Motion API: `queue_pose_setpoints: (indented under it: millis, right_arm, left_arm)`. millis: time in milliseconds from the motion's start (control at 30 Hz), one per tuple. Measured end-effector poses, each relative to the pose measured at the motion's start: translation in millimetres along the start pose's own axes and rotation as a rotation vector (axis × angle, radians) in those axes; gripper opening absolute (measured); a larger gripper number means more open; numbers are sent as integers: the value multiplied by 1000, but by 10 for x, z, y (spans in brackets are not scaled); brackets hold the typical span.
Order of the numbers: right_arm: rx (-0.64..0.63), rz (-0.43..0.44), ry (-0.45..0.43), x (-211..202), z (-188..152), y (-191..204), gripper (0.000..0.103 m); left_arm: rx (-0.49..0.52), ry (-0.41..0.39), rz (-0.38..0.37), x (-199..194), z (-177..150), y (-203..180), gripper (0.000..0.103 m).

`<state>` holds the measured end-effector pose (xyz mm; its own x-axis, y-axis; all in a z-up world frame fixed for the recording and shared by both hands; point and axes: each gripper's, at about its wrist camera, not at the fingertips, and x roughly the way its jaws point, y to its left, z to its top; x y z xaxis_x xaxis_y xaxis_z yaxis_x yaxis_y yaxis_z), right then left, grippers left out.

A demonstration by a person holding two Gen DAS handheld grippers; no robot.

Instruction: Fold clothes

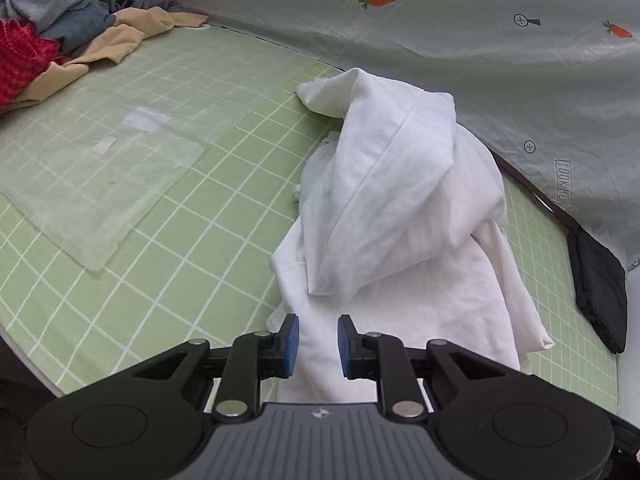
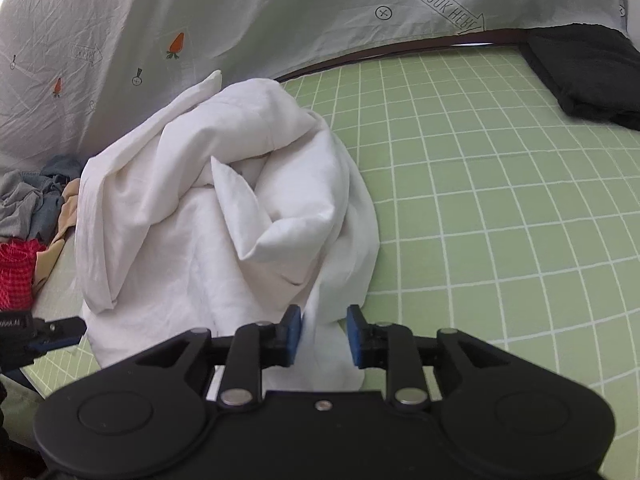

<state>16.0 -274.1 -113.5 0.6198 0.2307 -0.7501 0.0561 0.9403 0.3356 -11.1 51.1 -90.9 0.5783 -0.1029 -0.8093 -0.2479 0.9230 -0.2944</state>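
Note:
A crumpled white garment (image 1: 392, 208) lies heaped on the green checked mat (image 1: 180, 240). My left gripper (image 1: 318, 340) hovers at its near end, blue pads apart, with white cloth showing in the gap and under the fingers; no pad visibly presses on it. The right wrist view shows the same white heap (image 2: 224, 200) from the other side. My right gripper (image 2: 323, 334) stands open there, a narrow fold of the cloth between its pads. The left gripper's tip (image 2: 60, 330) shows at the far left, at the cloth's edge.
A pile of grey, blue, tan and red clothes (image 1: 60, 20) sits at the far left of the mat. A folded black garment (image 1: 600, 292) lies by the right edge. A translucent plastic sheet (image 1: 100, 184) rests flat on the mat. A grey carrot-print sheet (image 1: 440, 32) hangs behind.

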Motion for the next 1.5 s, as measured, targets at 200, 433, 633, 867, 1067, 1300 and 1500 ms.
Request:
queue_pose_setpoints:
  millis: [200,433,633,867,1067,1300,1500]
  right_arm:
    - [41,9,-20,80,39,-110,45]
    - [-3,-88,-89,48,156,-35,96]
    - [-5,-170,-170,121,346,285,101]
    - [-36,-122,-250,354,618,1044,101]
    - [-18,-19,-326,582,746,1742,96]
    - [5,-10,-227,1071,747,2195,53]
    - [-22,62,-310,830,725,2123,4]
  left_arm:
    - [-42,-1,63,-137,-145,63,24]
    - [-21,14,54,3,26,48,32]
    - [37,34,23,177,335,190,37]
    - [89,58,-24,370,782,570,40]
    - [183,59,-44,466,1144,906,41]
    - [211,59,-39,550,1418,1218,42]
    - [197,91,-69,623,1427,1186,42]
